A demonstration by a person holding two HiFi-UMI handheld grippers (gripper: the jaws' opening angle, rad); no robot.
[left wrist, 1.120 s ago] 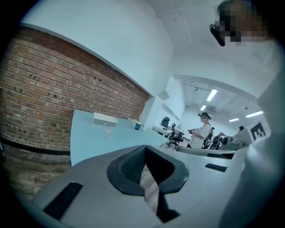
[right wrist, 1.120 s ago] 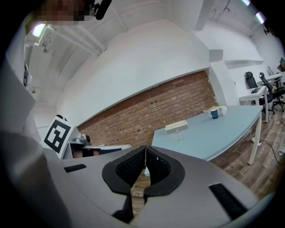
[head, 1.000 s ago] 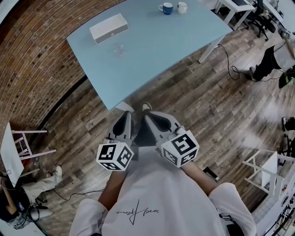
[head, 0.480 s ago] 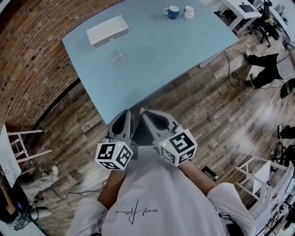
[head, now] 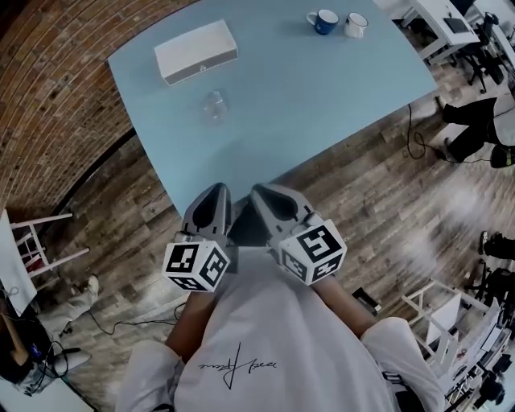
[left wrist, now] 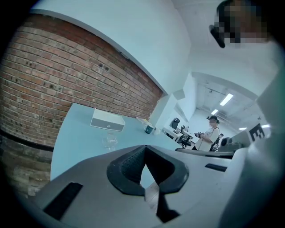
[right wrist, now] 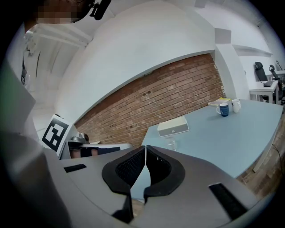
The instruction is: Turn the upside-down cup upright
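A small clear glass cup [head: 214,105] stands on the light blue table [head: 322,88], a little in front of a white box [head: 195,51]. It also shows in the left gripper view as the cup [left wrist: 110,141] and in the right gripper view as the cup [right wrist: 172,144]. It is too small to tell which way up it stands. My left gripper [head: 216,191] and right gripper [head: 259,191] are side by side at the table's near edge, well short of the cup. Both are shut and hold nothing, as the left gripper [left wrist: 145,148] and right gripper [right wrist: 146,148] show up close.
A blue mug [head: 326,20] and a white mug [head: 355,25] sit at the table's far right corner. A brick wall [head: 48,96] runs along the left. White stools [head: 32,241] stand on the wood floor, and people are off to the right.
Both grippers have moved forward together toward the table, from over the floor to its near edge. Their jaws stayed shut.
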